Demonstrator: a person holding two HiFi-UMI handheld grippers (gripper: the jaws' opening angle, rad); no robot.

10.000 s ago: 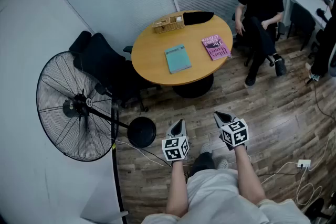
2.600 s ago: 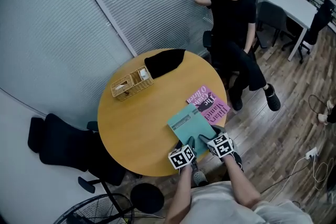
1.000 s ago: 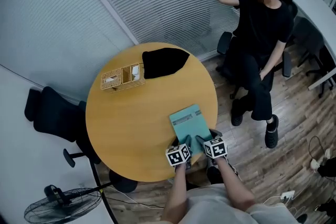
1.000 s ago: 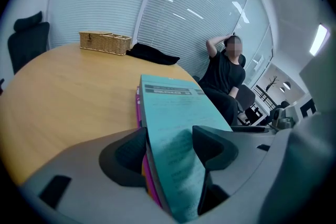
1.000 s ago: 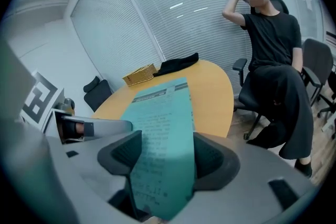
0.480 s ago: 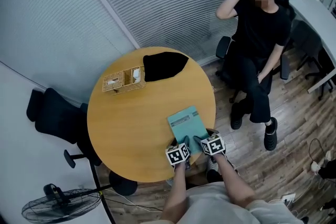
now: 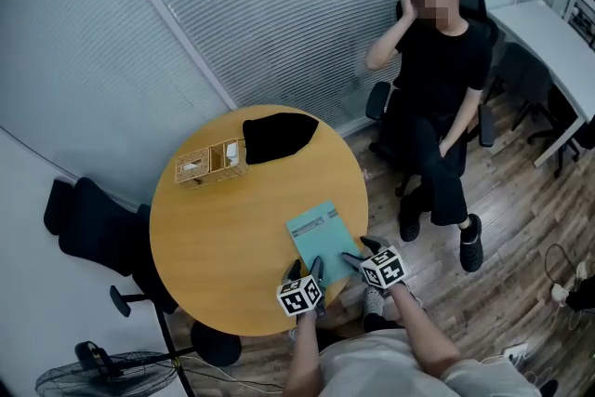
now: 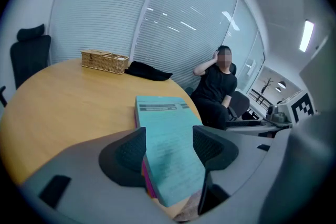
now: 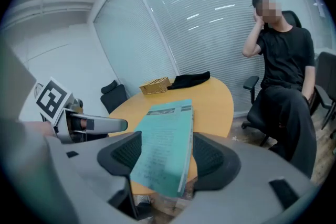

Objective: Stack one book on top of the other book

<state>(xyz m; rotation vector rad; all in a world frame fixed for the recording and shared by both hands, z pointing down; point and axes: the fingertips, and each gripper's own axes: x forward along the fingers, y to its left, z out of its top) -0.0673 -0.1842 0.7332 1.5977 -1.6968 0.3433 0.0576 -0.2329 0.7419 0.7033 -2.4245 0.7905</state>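
Note:
A teal book (image 7: 316, 235) lies on a pink book near the round wooden table's (image 7: 214, 237) front right edge. Only a strip of the pink book (image 8: 146, 182) shows under the teal book's left side in the left gripper view. My left gripper (image 7: 306, 267) is open at the stack's near end, and the teal book (image 8: 165, 128) shows between its spread jaws. To its right, my right gripper (image 7: 361, 251) is also open, jaws either side of the teal book's (image 9: 165, 139) near corner. That corner reaches out past the table's rim.
A wicker basket (image 7: 209, 165) and a black cloth (image 7: 277, 135) sit at the table's far side. A person in black (image 7: 437, 98) sits on a chair beyond the table's right. A black office chair (image 7: 88, 223) stands left, a floor fan (image 7: 102, 372) at the bottom left.
Ten seconds ago the books lay apart and I stood away from the table. Then both grippers slid the teal book over the pink one. In the last half second the grippers drew back slightly.

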